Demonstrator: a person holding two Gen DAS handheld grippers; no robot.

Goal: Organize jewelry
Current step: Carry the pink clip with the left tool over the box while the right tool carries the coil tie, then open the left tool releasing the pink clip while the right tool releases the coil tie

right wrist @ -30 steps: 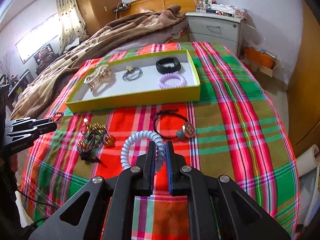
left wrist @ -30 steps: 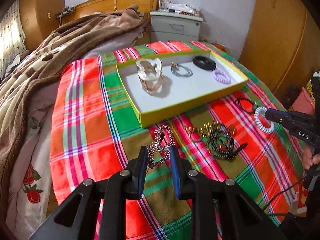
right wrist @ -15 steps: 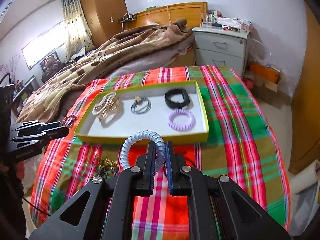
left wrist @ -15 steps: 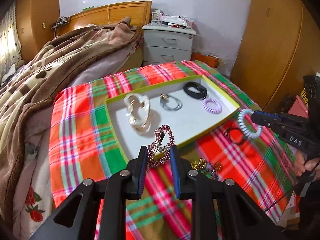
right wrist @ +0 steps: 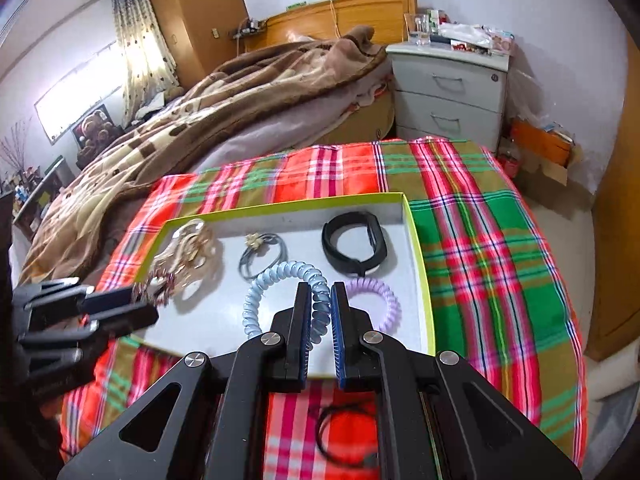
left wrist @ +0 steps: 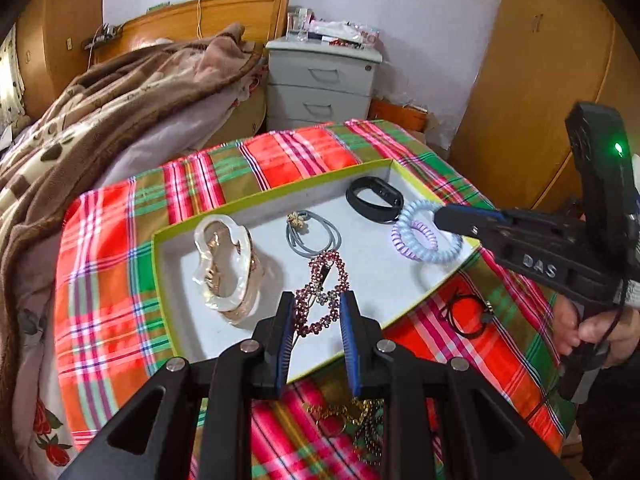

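Left tongs (left wrist: 317, 307): fingers (left wrist: 283, 322) narrowly parted, clamped on load between tips. Right tongs (right wrist: 320, 300): likewise clamped, level, reaching forward; bare hand (left wrist: 592, 330) gripping handle below.

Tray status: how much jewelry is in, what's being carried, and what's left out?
Done: four pieces lie in the tray: pearly clip, grey tie, black band, purple coil. In hand: left gripper holds the rhinestone clip and right gripper the blue coil, both over the tray, unreleased. Left on the cloth: black cord bracelet and gold-and-bead tangle.
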